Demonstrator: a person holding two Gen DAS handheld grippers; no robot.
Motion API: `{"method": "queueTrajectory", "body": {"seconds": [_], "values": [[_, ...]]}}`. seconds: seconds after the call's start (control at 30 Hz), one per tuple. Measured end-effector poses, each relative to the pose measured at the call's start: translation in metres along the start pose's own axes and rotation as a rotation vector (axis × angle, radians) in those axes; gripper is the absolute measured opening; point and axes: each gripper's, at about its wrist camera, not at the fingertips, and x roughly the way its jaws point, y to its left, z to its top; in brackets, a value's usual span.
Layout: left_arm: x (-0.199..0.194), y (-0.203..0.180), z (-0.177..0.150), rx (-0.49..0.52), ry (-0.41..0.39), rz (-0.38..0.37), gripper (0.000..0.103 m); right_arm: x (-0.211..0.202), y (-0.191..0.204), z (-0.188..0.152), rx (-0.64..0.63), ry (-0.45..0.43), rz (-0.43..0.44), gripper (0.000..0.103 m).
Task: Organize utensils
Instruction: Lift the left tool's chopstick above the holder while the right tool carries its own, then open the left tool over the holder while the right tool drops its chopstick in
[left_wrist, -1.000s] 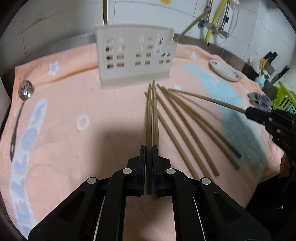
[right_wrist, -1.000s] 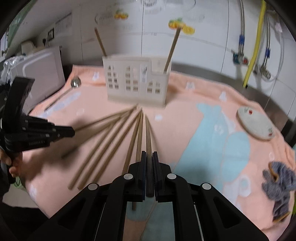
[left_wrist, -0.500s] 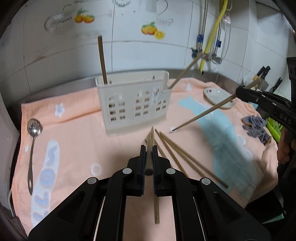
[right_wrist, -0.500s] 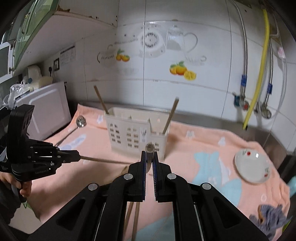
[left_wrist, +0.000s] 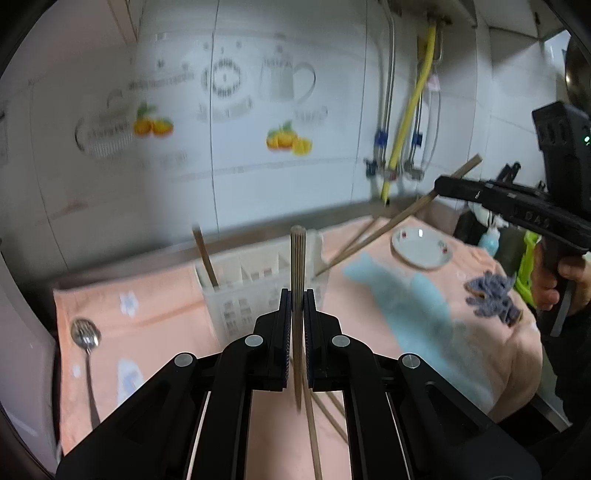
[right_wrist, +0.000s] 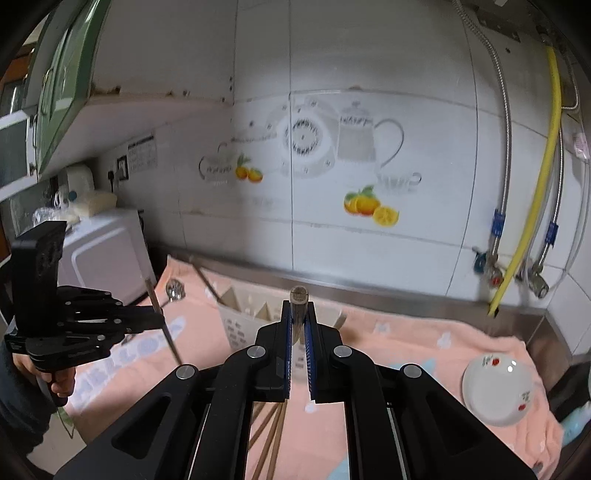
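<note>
My left gripper (left_wrist: 297, 295) is shut on a wooden chopstick (left_wrist: 297, 258), held upright above the white slotted utensil holder (left_wrist: 255, 295). My right gripper (right_wrist: 298, 306) is shut on another chopstick (right_wrist: 299, 299), seen end-on, above the holder (right_wrist: 240, 317). In the left wrist view the right gripper (left_wrist: 443, 184) holds its chopstick (left_wrist: 376, 232) slanted down toward the holder's right end. One chopstick (left_wrist: 205, 254) stands in the holder's left slot. Several loose chopsticks (left_wrist: 314, 435) lie on the towel below.
A peach towel (left_wrist: 155, 306) covers the counter. A metal spoon (left_wrist: 86, 339) lies at the left. A small white plate (left_wrist: 421, 247) and a grey-blue cloth (left_wrist: 487, 295) lie at the right. A tiled wall with hoses stands behind. A microwave (right_wrist: 103, 251) stands at far left.
Both grippers have lifted their chopsticks off the towel and tilted them upward, moving closer to and above the holder. The views now look at the wall more than the towel.
</note>
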Motion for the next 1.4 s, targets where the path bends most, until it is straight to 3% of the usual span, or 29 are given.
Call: {"method": "queueTrajectory", "body": {"seconds": [0.33,0.67,0.83,1.07,1.4], "values": [[-0.021,0.0,0.071,0.046,-0.179,0.092,0.006,0.022,-0.009,0.021,-0.019,0.005,-0.058,0.006],[0.001,0.015,0.11,0.027,-0.266,0.18,0.006,0.056,-0.011,0.01,-0.044,0.065,-0.083,0.006],[0.021,0.027,0.106,-0.002,-0.249,0.197,0.006,0.069,-0.01,0.004,-0.048,0.085,-0.076,0.006],[0.057,0.046,0.085,-0.051,-0.159,0.181,0.006,0.084,-0.008,-0.007,-0.053,0.123,-0.066,0.006],[0.061,0.051,0.065,-0.06,-0.112,0.171,0.01,0.086,-0.008,-0.011,-0.052,0.123,-0.085,0.009]]}}
